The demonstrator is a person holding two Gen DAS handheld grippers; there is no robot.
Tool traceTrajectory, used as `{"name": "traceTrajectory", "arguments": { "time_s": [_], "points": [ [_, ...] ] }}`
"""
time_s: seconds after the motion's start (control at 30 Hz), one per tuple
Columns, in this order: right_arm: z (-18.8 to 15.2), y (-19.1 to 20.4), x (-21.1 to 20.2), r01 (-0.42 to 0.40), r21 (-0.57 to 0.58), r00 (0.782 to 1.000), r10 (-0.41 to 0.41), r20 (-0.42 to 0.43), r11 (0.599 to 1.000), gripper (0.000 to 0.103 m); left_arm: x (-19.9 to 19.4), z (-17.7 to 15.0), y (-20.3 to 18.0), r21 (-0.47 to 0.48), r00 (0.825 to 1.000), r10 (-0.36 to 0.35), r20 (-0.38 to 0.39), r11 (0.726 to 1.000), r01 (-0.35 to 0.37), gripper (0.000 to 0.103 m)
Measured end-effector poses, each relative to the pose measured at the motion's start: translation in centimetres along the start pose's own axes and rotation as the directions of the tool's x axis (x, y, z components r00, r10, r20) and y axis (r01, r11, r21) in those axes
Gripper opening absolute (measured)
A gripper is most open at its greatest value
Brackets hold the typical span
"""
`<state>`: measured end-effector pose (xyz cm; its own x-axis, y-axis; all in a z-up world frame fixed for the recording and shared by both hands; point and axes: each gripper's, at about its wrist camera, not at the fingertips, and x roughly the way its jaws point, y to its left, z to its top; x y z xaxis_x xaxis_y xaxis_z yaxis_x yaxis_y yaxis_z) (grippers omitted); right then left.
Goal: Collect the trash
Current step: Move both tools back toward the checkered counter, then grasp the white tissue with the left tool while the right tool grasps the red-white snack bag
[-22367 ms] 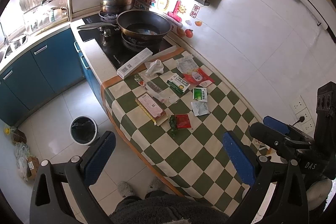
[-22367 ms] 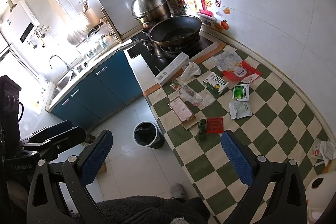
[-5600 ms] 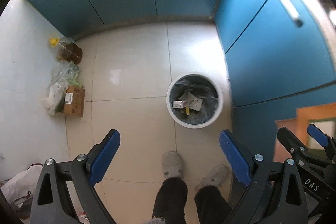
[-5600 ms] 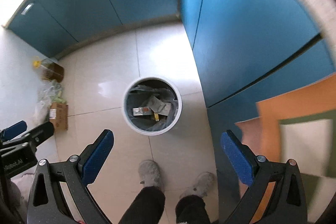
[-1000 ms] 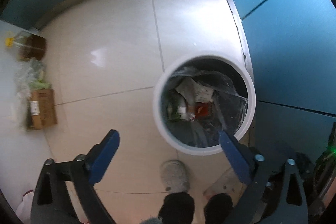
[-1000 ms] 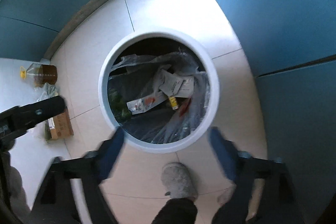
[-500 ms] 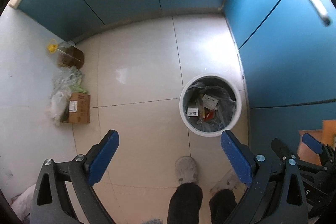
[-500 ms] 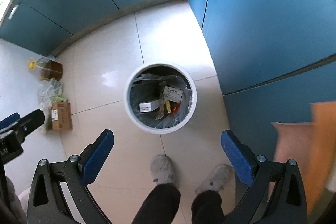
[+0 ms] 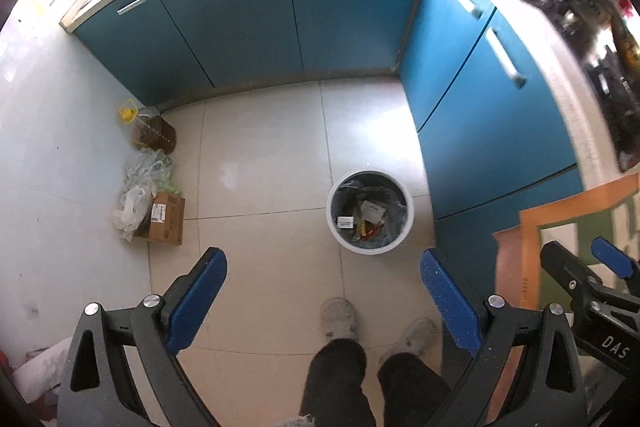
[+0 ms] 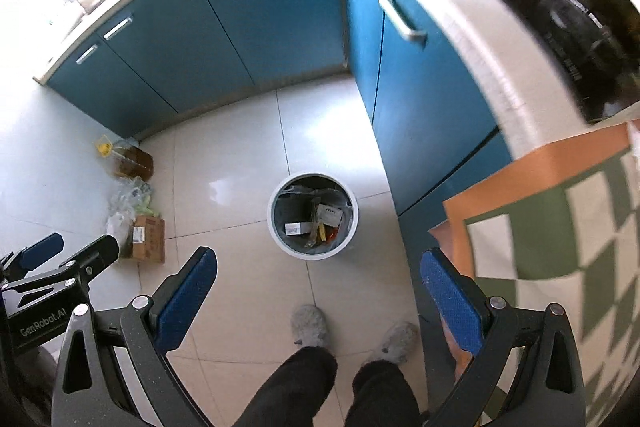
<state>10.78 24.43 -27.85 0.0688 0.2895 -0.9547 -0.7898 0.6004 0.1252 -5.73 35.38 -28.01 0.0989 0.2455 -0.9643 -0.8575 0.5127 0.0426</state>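
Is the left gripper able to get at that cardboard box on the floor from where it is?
Probably yes: the left gripper is open and empty, bare floor lies toward the box, though bags lean on its far side.

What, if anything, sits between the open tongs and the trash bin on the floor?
Nothing visible: bare tile lies between the left tongs, the right tongs and the trash bin. The person's slippers stand nearer.
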Motion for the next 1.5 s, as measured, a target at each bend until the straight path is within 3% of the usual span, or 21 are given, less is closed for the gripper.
{"name": "traceTrajectory", "arguments": {
  "time_s": [0.2, 0.37, 0.5, 0.63, 0.73, 0.8, 0.97, 1.03, 1.13, 1.17, 1.23, 1.3, 1.4, 1.5],
  "points": [
    [-1.1, -0.4, -5.1, -0.035, 0.025, 0.999, 0.034, 0.033, 0.999, 0.103, -4.7, -0.1, -0.2, 0.014, 0.999, 0.018, 0.043, 1.000, -0.019, 0.099],
    [-1.4, -4.0, -9.3, -0.163, 0.174, 0.983, 0.145, 0.113, 0.971, 0.103, -8.0, 0.6, -2.5, 0.064, 0.994, 0.016, 0.106, 0.998, -0.023, 0.099],
    [-1.7, -9.9, -11.6, -0.197, 0.313, 0.975, 0.151, 0.166, 0.929, 0.103, -11.2, 2.1, -8.7, 0.208, 0.975, -0.005, 0.224, 0.977, -0.043, 0.099],
    [-2.9, -18.3, -14.1, -0.159, 0.452, 0.976, 0.070, 0.207, 0.878, 0.103, -13.2, 3.9, -18.4, 0.389, 0.961, -0.074, 0.267, 0.920, -0.037, 0.099],
    [-5.1, -26.3, -15.8, -0.104, 0.582, 0.977, -0.026, 0.211, 0.806, 0.103, -13.0, 4.8, -27.6, 0.520, 0.967, -0.148, 0.207, 0.854, 0.019, 0.099],
    [-7.2, -32.7, -16.5, -0.070, 0.680, 0.976, -0.092, 0.200, 0.730, 0.103, -12.2, 4.9, -34.0, 0.578, 0.972, -0.195, 0.133, 0.812, 0.084, 0.099],
    [-11.3, -47.6, -16.4, 0.023, 0.826, 0.970, -0.214, 0.118, 0.563, 0.103, -7.6, 3.8, -48.9, 0.623, 0.967, -0.240, -0.082, 0.746, 0.237, 0.099],
    [-12.5, -52.4, -15.8, 0.049, 0.866, 0.968, -0.239, 0.083, 0.498, 0.103, -5.5, 3.1, -52.8, 0.621, 0.963, -0.229, -0.139, 0.738, 0.265, 0.099],
    [-14.3, -58.6, -14.1, 0.026, 0.925, 0.970, -0.233, 0.068, 0.380, 0.103, -1.9, 2.5, -57.5, 0.594, 0.956, -0.203, -0.211, 0.750, 0.290, 0.098],
    [-14.9, -59.9, -13.5, 0.013, 0.936, 0.971, -0.227, 0.072, 0.351, 0.103, -0.9, 2.5, -58.6, 0.585, 0.954, -0.198, -0.227, 0.755, 0.296, 0.093],
    [-15.9, -62.6, -12.2, -0.022, 0.960, 0.973, -0.214, 0.084, 0.277, 0.103, 0.6, 2.4, -60.4, 0.580, 0.953, -0.184, -0.241, 0.760, 0.293, 0.070],
    [-16.5, -64.7, -10.3, -0.057, 0.974, 0.978, -0.182, 0.098, 0.218, 0.103, 1.4, 2.2, -61.3, 0.585, 0.954, -0.169, -0.249, 0.759, 0.287, 0.025],
    [-16.3, -65.9, -9.2, -0.087, 0.982, 0.977, -0.176, 0.116, 0.168, 0.103, 1.3, 2.2, -61.8, 0.613, 0.964, -0.165, -0.206, 0.747, 0.259, 0.007],
    [-14.3, -65.7, -8.6, -0.076, 0.981, 0.975, -0.194, 0.112, 0.180, 0.095, 1.2, 2.2, -61.6, 0.616, 0.970, -0.160, -0.184, 0.750, 0.241, 0.006]
  ]
}}
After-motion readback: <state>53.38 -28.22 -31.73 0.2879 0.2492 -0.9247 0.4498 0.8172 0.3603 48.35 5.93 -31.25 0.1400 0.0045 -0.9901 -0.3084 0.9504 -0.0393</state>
